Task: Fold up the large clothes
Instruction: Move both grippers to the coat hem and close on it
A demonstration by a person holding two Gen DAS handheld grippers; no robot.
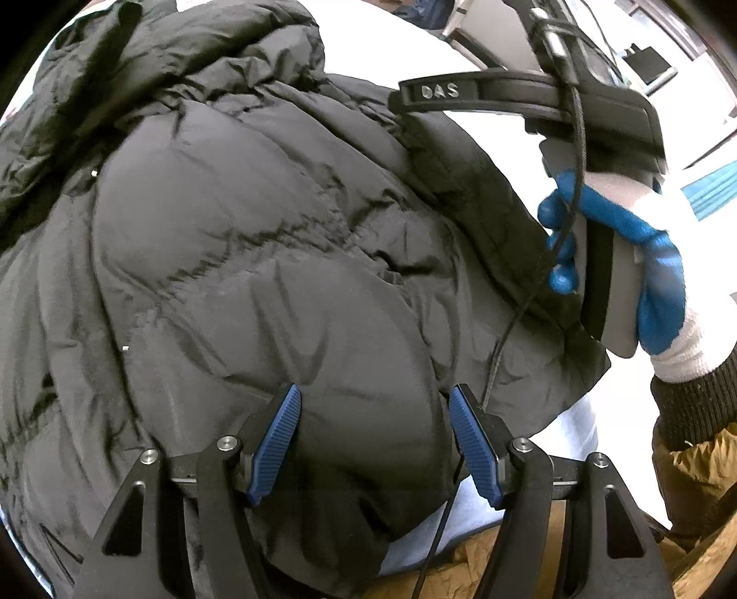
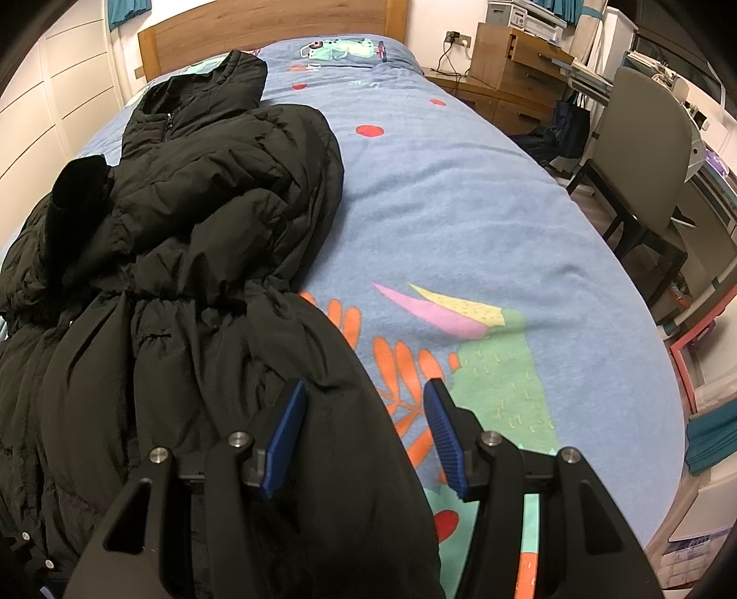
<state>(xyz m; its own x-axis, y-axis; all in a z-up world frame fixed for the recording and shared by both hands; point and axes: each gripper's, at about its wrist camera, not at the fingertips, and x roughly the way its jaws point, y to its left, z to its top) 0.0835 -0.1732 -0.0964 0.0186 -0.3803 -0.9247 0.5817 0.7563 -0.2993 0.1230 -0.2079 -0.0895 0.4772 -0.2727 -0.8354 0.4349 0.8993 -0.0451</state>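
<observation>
A large black puffer coat (image 2: pixel 184 258) lies bunched on the left side of a blue patterned bedspread (image 2: pixel 483 221), hood toward the headboard. My right gripper (image 2: pixel 364 414) is open, its fingers straddling the coat's near right hem edge, just above it. In the left wrist view the coat (image 1: pixel 258 258) fills the frame. My left gripper (image 1: pixel 374 414) is open, with the puffy lower part of the coat between its blue pads. The right gripper's body (image 1: pixel 599 221), held by a blue-gloved hand, hangs over the coat's right edge.
A wooden headboard (image 2: pixel 276 23) is at the far end of the bed. A grey chair (image 2: pixel 645 152) and a wooden desk with drawers (image 2: pixel 511 60) stand to the right of the bed. Bare bedspread lies right of the coat.
</observation>
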